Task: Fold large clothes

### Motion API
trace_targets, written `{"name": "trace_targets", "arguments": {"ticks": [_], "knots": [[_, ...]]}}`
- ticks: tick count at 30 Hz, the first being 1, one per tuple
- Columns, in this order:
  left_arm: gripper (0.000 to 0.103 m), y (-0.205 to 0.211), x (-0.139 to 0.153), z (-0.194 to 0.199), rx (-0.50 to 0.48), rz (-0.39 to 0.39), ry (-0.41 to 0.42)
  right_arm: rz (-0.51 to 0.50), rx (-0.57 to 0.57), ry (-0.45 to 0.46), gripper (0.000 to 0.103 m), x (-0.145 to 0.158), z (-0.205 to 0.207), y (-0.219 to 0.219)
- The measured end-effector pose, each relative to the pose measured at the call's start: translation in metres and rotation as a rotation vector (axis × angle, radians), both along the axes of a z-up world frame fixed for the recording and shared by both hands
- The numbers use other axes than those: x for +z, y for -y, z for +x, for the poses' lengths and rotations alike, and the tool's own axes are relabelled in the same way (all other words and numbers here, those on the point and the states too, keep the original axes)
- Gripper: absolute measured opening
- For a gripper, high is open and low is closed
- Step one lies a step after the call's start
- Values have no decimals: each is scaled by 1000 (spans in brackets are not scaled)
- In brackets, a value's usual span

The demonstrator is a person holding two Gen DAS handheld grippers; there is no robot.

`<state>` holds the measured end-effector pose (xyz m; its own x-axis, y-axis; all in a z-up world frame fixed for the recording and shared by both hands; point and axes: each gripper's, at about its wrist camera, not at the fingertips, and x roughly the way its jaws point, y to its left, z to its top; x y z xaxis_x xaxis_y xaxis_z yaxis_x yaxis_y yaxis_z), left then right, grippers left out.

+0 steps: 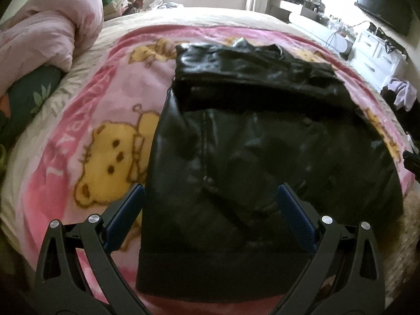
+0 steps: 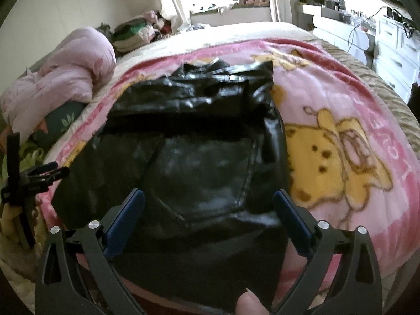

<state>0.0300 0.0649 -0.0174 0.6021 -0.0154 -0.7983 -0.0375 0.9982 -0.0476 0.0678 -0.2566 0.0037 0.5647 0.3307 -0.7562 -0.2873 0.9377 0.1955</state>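
Mid-fold: black jacket [image 1: 262,144] flat on the pink blanket [image 1: 86,131], left gripper [image 1: 210,202] and right gripper [image 2: 208,204] both wide open, empty, so you'd next pinch the near hem.

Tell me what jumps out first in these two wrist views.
A shiny black jacket lies spread in the middle of the bed, its far part folded over itself. Under it is a loud pink blanket printed with yellow cartoon bears, and a bundled pale pink quilt sits at the far left edge of the bed. Both the left gripper and the right gripper hover over the jacket's near end, jaws wide open and empty.
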Motion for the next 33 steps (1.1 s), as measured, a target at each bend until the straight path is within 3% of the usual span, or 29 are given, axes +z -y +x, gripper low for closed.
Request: {"name": "trace_targets", "arguments": {"ticks": [10, 15, 21, 23, 26, 33], "knots": [[94, -25, -28, -14, 45, -28, -92, -5, -15, -125, 98, -22, -6, 18], [94, -40, -44, -20, 26, -185, -142, -32, -12, -159, 98, -29, -9, 24], [93, -45, -46, -28, 7, -230, -114, -61, -7, -200, 98, -41, -13, 29], [81, -45, -46, -28, 3, -233, -108, -57, -6, -210, 98, -44, -14, 31], [72, -43, -46, -28, -12, -238, -104, -37, 5, -234, 99, -48, -14, 34], [72, -41, -47, -27, -20, -221, -103, -63, 61, -244, 95, -53, -19, 27]]}}
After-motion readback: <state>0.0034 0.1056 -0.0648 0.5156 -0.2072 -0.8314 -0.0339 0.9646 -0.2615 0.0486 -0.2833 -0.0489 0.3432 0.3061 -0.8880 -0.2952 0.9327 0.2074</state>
